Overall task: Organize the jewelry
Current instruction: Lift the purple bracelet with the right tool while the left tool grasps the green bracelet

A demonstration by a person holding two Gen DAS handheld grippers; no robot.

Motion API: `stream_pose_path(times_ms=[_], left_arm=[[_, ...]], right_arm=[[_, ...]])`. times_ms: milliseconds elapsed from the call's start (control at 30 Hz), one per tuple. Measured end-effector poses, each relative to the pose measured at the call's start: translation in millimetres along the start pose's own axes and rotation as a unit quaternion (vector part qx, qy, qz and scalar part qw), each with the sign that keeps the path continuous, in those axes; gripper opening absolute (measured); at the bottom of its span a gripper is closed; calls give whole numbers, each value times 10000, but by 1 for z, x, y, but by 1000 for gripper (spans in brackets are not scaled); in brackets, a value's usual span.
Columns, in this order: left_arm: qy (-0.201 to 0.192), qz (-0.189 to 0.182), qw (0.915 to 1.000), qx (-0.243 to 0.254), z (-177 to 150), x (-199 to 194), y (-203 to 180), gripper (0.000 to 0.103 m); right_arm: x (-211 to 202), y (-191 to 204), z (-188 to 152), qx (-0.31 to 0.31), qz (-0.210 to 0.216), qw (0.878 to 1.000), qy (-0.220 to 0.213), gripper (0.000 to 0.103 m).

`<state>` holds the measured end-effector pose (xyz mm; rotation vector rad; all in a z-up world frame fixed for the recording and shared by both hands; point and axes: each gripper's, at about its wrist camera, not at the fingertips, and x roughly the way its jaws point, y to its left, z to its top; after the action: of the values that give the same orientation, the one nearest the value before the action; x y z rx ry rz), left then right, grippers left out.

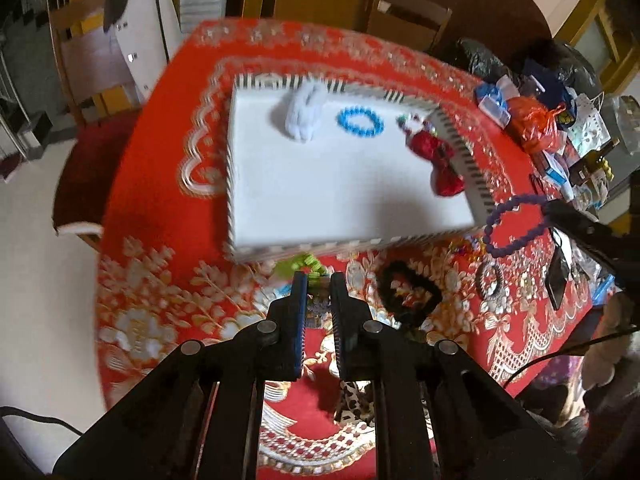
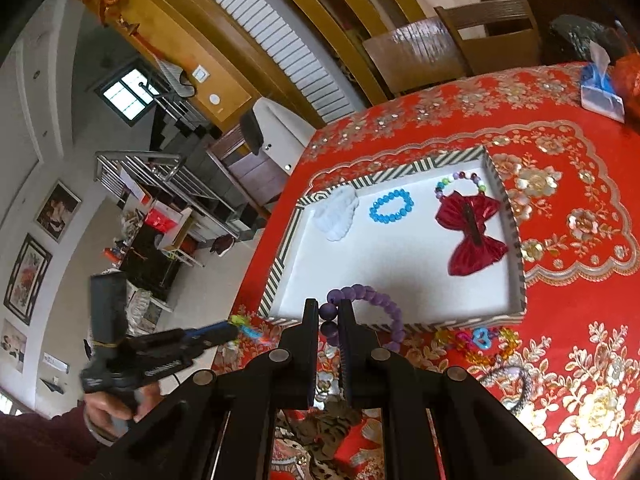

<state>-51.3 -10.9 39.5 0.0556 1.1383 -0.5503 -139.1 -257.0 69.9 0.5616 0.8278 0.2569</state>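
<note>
A white tray with a striped rim lies on the red patterned tablecloth. In it are a white fluffy scrunchie, a blue bead bracelet, a multicolour bead bracelet and a red bow. My left gripper is shut on a green hair tie, lifted just off the cloth at the tray's near edge. My right gripper is shut on a purple bead bracelet, which hangs over the tray's near rim.
Loose on the cloth near the tray lie a black scrunchie, a silver-and-black hair tie, a colourful plastic chain and a leopard-print scrunchie. Bags and bottles crowd the table's right end. Wooden chairs stand behind.
</note>
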Motion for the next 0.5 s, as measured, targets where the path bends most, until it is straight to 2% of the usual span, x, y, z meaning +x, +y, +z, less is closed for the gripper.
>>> stream_pose_path(times_ms=[200,500], left_arm=[[-342,172,9990,211,18,-28,-3,10],[-568,266,9973,383,48,-34,-16,10]], right_arm=[[7,4,9,-73,3,10000,-20,9],[14,-1,24,-93,-84,9999,-48,9]])
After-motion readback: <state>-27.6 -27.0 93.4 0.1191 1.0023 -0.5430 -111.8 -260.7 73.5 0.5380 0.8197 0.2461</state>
